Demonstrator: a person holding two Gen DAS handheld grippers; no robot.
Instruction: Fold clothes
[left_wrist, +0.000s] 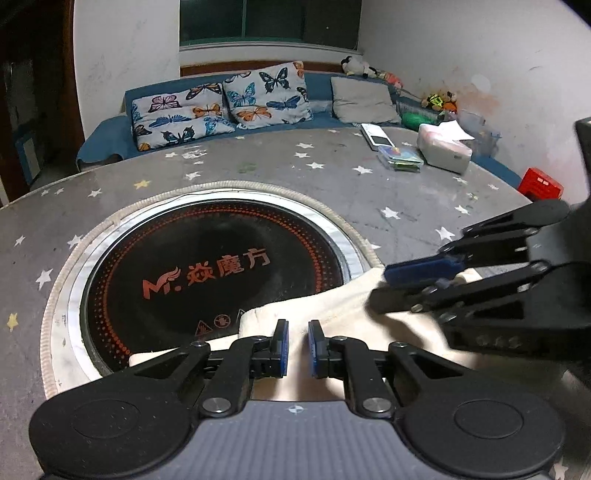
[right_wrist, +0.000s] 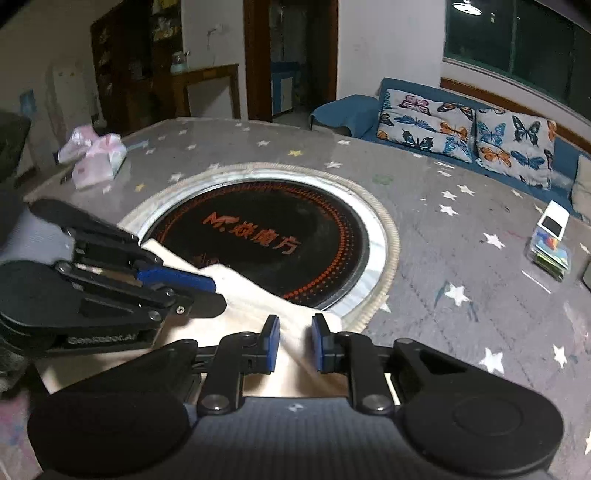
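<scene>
A cream-white garment (left_wrist: 343, 317) lies on the table at the near edge of the round black heater plate (left_wrist: 207, 273). It also shows in the right wrist view (right_wrist: 255, 295). My left gripper (left_wrist: 297, 334) hovers just over the cloth with a narrow gap between its blue pads; cloth shows in the gap, not pinched. It also shows from the side in the right wrist view (right_wrist: 216, 291). My right gripper (right_wrist: 294, 334) is likewise slightly open over the cloth's right corner, and appears from the side in the left wrist view (left_wrist: 380, 291).
The grey star-patterned table cover (left_wrist: 332, 184) carries a white remote (left_wrist: 376, 136), a card box (left_wrist: 400, 157) and a tissue pack (left_wrist: 445, 147) at the far right. Pink tissue packs (right_wrist: 94, 158) lie at the far left. A blue sofa with butterfly cushions (left_wrist: 221, 107) stands behind.
</scene>
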